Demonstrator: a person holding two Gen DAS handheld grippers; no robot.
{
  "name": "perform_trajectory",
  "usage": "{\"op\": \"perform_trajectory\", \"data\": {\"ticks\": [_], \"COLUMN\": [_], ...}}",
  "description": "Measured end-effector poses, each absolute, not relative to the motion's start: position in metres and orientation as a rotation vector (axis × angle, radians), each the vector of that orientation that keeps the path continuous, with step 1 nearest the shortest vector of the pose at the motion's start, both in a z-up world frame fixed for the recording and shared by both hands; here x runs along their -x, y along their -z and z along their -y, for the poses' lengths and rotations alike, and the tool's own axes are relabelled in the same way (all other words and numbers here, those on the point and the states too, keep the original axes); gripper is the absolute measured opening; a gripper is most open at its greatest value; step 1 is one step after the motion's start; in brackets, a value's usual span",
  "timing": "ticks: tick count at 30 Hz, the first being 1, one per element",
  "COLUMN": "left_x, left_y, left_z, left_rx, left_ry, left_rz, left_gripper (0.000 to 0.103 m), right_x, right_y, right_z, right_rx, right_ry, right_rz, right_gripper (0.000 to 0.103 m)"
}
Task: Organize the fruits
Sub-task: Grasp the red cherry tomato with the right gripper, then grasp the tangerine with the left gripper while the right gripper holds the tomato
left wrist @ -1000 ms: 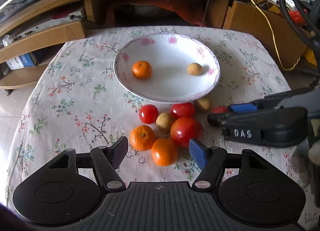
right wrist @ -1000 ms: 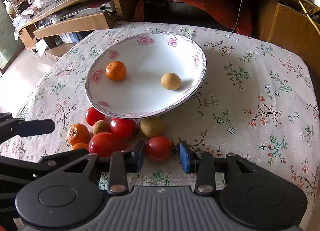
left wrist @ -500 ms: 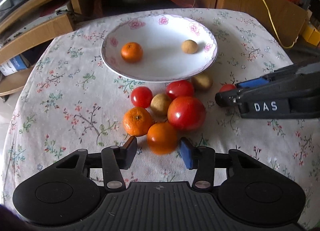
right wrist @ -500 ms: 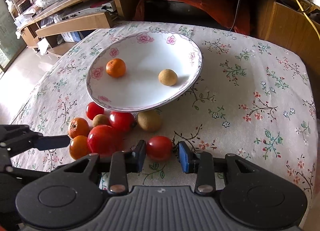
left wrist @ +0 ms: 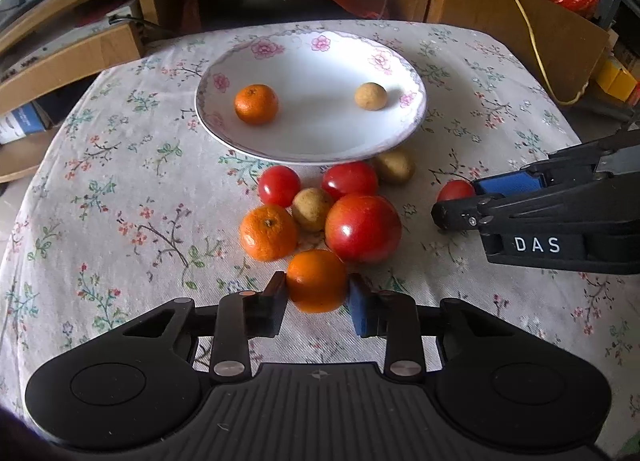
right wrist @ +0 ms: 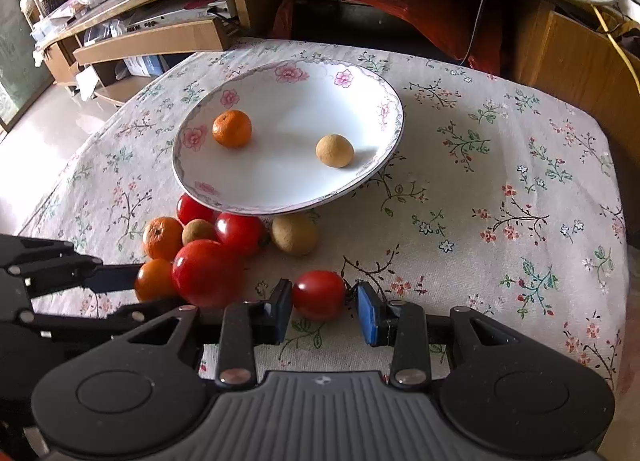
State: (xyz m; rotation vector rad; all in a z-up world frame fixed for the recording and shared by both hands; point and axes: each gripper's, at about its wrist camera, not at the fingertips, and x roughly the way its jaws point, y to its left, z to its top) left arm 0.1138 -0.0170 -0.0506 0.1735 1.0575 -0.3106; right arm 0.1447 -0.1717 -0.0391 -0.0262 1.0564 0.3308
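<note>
A white plate with pink flowers holds one orange and one small brown fruit. In front of it lie a big red tomato, an orange, smaller tomatoes and brown fruits. My left gripper has its jaws closing, and both pads touch the sides of the nearest orange. My right gripper is shut on a small red tomato low over the flowered tablecloth.
The round table's cloth is bare to the right of the plate. Behind the table stand wooden shelves and a cabinet with cables. The two grippers are close together, side by side, at the fruit pile.
The left jaws have narrowed from wide apart to touching the nearest orange, and the left view has drawn closer to the pile. The right gripper keeps its hold on the small tomato.
</note>
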Motion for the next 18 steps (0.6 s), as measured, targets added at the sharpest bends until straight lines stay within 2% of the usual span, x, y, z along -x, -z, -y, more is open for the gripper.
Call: {"op": "perform_trajectory", "data": {"ticks": [18], "left_x": [-0.086], "left_y": [0.049], "left_z": [0.012], "left_rx": [-0.202], "left_ry": [0.346], "left_rz": [-1.073], "left_gripper": [0.042], "right_x": [-0.098], "right_y": [0.034], "right_z": [0.184], "right_rx": [0.049], "right_ry": [-0.344], "right_rz": [-1.109], "right_gripper": [0.032]}}
